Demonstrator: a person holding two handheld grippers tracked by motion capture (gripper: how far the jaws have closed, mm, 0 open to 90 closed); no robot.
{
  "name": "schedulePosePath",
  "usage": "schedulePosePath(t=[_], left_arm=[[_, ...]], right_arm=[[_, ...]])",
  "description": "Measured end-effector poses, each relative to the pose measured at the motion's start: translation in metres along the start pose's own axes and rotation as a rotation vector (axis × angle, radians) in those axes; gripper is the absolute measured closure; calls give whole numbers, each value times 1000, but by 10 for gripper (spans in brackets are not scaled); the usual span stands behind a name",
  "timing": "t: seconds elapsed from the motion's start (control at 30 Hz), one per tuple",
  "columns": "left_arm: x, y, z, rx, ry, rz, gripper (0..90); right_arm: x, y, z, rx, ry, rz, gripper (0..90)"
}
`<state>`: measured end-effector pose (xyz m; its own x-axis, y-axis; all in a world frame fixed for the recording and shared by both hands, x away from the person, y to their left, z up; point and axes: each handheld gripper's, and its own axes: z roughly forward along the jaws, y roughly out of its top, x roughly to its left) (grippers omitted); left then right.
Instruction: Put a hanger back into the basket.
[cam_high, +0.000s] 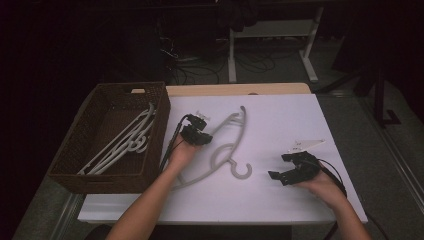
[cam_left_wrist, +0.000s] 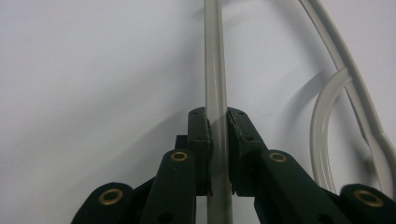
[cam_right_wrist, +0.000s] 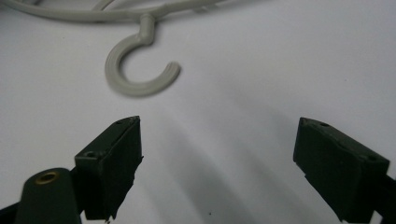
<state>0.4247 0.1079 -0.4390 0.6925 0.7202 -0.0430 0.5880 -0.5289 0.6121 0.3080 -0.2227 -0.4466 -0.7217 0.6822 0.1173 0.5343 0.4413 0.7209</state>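
A pale grey plastic hanger lies on the white table top, its hook pointing toward the person. My left gripper is at the hanger's left arm. In the left gripper view this gripper is shut on the hanger's straight bar, which runs up between the jaws. My right gripper is held to the right of the hook with its jaws wide open. In the right gripper view it holds nothing, and the hook lies just ahead on the table.
A dark wicker basket stands at the table's left and holds several similar hangers. A wooden table edge shows behind the white top. Beyond it are floor cables and white table legs.
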Motion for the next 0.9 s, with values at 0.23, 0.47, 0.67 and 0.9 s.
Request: schedulePosePath(t=[0.23,0.47,0.67,0.9], left_arm=[[-47,12,19,10,-98,110,809],[-74,18,28,3,-149,155,803],[-62,11,2,-50,-181,138,623],[-43,-15,-45,-125,-277,159,448]], right_arm=[[0,0,-1,-3,1,2,151],[0,0,-2,-11,-1,6,151],[-1,4,-3,-18,-7,8,153],[-6,25,1,-14,-58,22,256]])
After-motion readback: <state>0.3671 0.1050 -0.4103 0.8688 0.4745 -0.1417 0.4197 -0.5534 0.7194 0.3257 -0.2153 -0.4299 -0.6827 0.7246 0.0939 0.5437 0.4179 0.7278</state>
